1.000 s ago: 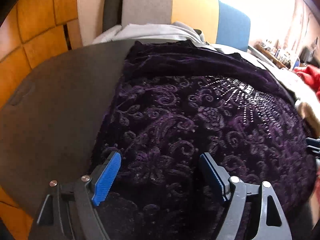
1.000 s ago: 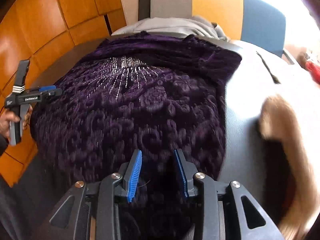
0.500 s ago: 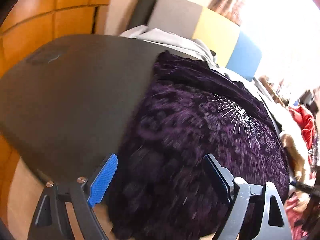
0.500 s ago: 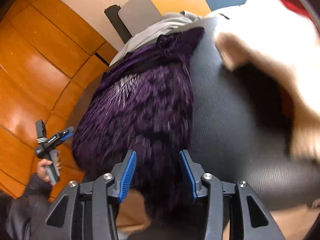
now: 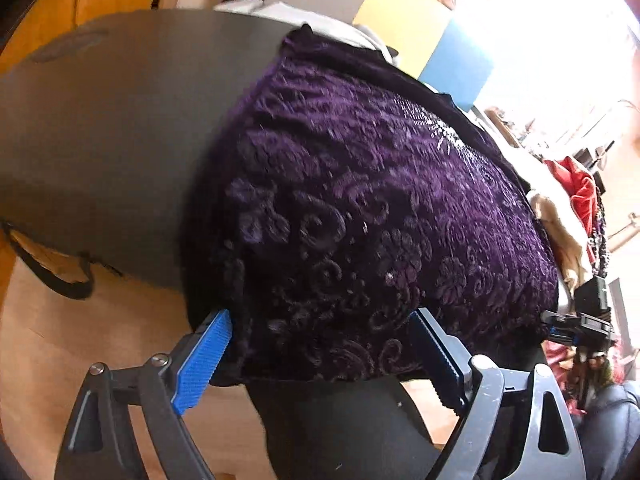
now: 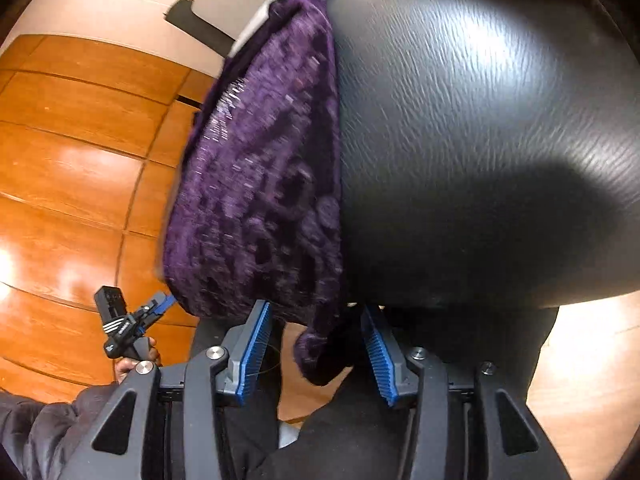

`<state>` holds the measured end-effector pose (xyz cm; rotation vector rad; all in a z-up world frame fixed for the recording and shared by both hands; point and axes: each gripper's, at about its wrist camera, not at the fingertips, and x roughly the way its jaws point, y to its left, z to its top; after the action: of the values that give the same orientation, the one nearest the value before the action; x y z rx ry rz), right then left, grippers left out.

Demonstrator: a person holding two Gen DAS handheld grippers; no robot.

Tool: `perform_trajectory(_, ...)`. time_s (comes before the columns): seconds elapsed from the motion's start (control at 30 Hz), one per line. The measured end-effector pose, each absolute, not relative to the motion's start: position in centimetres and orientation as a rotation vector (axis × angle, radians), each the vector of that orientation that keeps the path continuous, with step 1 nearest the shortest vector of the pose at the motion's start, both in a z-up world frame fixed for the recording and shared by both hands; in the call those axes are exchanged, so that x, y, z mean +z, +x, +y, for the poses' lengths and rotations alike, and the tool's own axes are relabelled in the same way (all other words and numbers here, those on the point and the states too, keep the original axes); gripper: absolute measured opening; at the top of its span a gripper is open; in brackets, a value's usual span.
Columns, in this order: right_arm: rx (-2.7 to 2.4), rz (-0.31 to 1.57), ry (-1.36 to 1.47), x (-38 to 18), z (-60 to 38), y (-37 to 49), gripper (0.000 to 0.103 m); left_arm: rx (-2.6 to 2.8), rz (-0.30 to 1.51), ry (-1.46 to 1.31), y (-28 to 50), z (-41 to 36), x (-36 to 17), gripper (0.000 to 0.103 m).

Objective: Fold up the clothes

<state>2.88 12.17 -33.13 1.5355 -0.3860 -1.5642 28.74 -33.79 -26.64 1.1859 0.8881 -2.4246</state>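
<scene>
A purple velvet garment with a beaded star lies flat on the dark table, its hem hanging over the near edge. My left gripper is at the hem's left corner, jaws wide and still opening, with the hem between the blue pads but not pinched. My right gripper is at the other corner of the garment. A hanging tip of cloth sits between its parted pads, untouched. Each view shows the other gripper: the right gripper and the left gripper.
Red clothes and beige clothes are piled on the table's right side. A grey cloth lies past the garment, before yellow and blue panels. Wood panelling lines the left. A dark sleeve is below.
Both grippers dropped from above the garment to the table's near edge and rolled. The right jaws widened. The hem's corners now sit between the fingers of each gripper.
</scene>
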Motion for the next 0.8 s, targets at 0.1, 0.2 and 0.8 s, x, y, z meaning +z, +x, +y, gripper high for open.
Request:
perform_trajectory(0.1,-1.562,-0.409,1.582,-33.9,11.6,2.9,0.046,-2.421,0.878,1.2,28.4,-33.9,-27.4,0.09)
perform_trajectory(0.2,-1.58,-0.325,1.597,-34.1,10.7,3.2,0.042,-2.396,0.902,1.149,29.7,-34.6,-27.0,0.089)
perform_trajectory(0.8,-1.518,-0.17,1.448,-30.0,8.3,5.4,0.005,-2.434,1.2,1.248,30.2,-36.2,-27.5,0.017)
